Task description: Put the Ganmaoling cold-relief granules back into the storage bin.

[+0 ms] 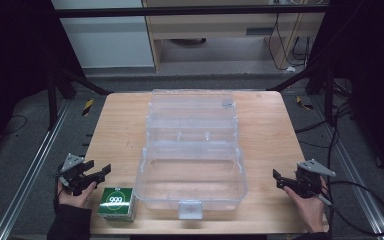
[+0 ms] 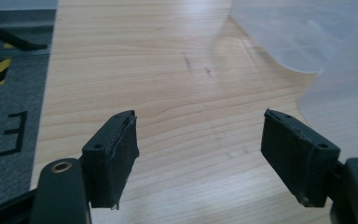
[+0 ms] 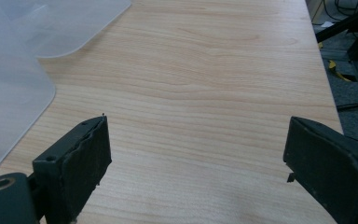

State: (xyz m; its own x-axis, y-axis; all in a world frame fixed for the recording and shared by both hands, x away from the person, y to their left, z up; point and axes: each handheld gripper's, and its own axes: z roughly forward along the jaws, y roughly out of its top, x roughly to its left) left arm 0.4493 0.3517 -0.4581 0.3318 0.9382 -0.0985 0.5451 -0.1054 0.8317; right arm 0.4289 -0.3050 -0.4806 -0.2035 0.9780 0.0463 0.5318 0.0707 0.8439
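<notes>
Standing open at the middle of the desk (image 1: 125,125): one clear plastic case (image 1: 190,180), lid thrown back toward the far edge, front latch at the near edge. Green carton (image 1: 116,203) marked 999, at the near edge just left of the case, close beside the left gripper (image 1: 100,171), whose jaws stand apart over bare wood with nothing between them. Right gripper (image 1: 278,179), near the right edge, likewise parted wide and empty.
</notes>
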